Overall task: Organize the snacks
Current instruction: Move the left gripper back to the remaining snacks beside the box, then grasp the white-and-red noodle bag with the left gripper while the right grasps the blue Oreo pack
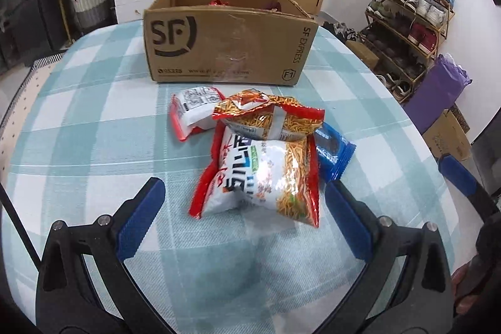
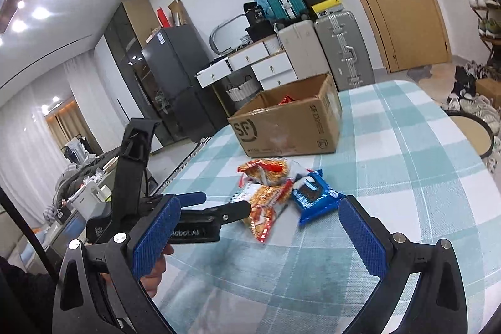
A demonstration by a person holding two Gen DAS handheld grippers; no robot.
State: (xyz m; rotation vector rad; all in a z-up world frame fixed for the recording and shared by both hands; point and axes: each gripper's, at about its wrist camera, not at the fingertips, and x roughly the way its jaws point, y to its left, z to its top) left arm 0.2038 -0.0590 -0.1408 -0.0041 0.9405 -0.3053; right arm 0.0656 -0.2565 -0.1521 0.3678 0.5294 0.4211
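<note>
The job looked partly done: some packets already lay in the open brown corrugated cardboard box printed with a black SF logo (image 1: 231, 43), which stood on the round table under its pale blue-and-white checked cloth (image 1: 94, 121), while a small heap of four packets remained on the cloth just in front of the box. Inside the box, only a scrap of red wrapper and a darker purplish one showed above the near wall in the left wrist view, and a red packet in the right wrist view; how many it held could not be told. Of the heap, the nearest was a puffy red-and-white bag of orange noodle sticks (image 1: 260, 177), with a second red bag of the same orange sticks (image 1: 269, 115) resting across its far end, a white-and-red packet with a printed label (image 1: 194, 111) touching them on the left, and a blue crinkled biscuit packet (image 1: 333, 151) tucked beside them on the right. The left gripper (image 1: 245, 221) hung low over the cloth with its blue pads spread wide, the nearest bag lying just ahead between them, gripped by nothing. The right gripper (image 2: 260, 237) stood higher and farther back, likewise wide and empty. All four packets seemed left to move.
</note>
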